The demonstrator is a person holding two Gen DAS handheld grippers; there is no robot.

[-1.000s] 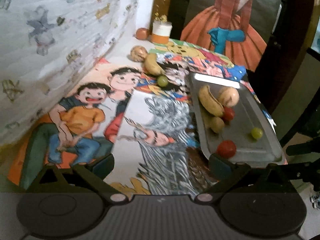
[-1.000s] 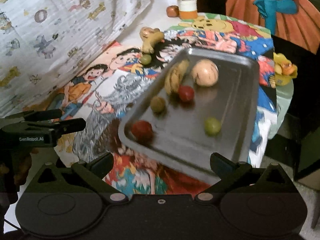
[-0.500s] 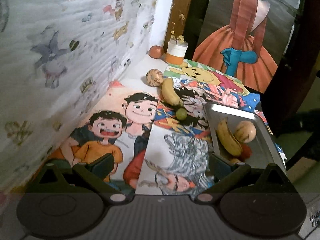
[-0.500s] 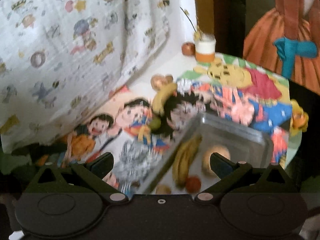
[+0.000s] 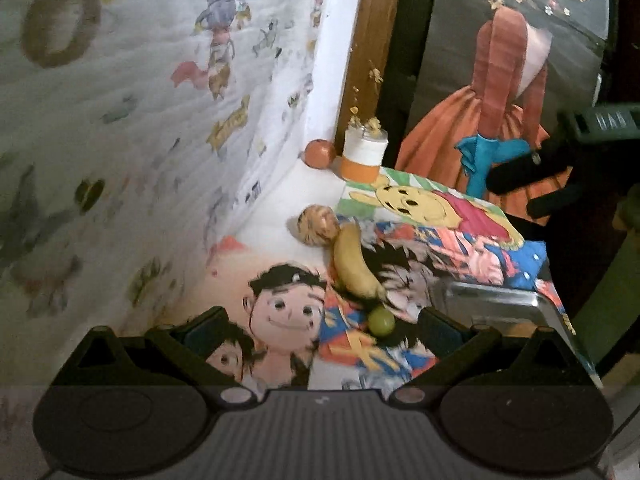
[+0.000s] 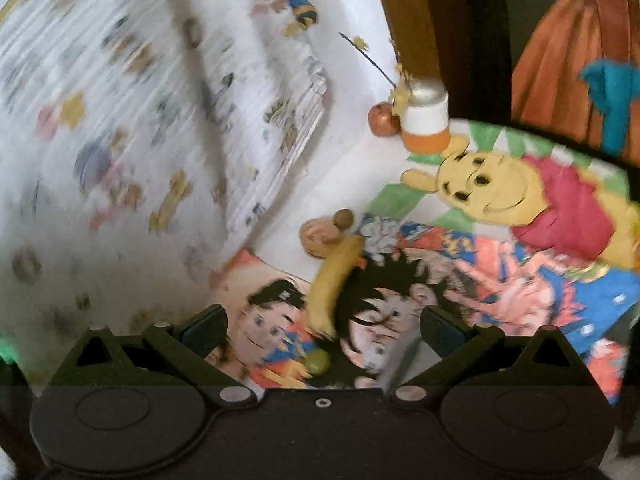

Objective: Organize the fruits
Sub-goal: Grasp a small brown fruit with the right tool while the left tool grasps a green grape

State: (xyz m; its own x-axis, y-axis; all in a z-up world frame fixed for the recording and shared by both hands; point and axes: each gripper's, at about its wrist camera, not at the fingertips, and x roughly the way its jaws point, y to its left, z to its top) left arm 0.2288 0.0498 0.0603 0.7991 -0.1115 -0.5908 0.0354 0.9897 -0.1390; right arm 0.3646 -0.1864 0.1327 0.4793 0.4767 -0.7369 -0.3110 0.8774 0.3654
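Both grippers, left (image 5: 318, 326) and right (image 6: 320, 326), are gaping empty as we are facing the banana (image 6: 334, 286), lying lengthwise ahead, nearer the right.

White-and-orange jar (image 5: 363, 156), cartoon tablecloth (image 5: 436, 216), patterned curtain (image 5: 140, 120)

Left wall: white cloth (image 5: 120, 128) printed with small cartoon figures, hanging in folds.
Corner: brown wooden post (image 5: 368, 52) beside a white strip.
Back: dark poster (image 5: 508, 80) showing an orange dress with a blue bow.
Desk: covered in cartoon prints (image 6: 492, 196).
Light: dim, warm.
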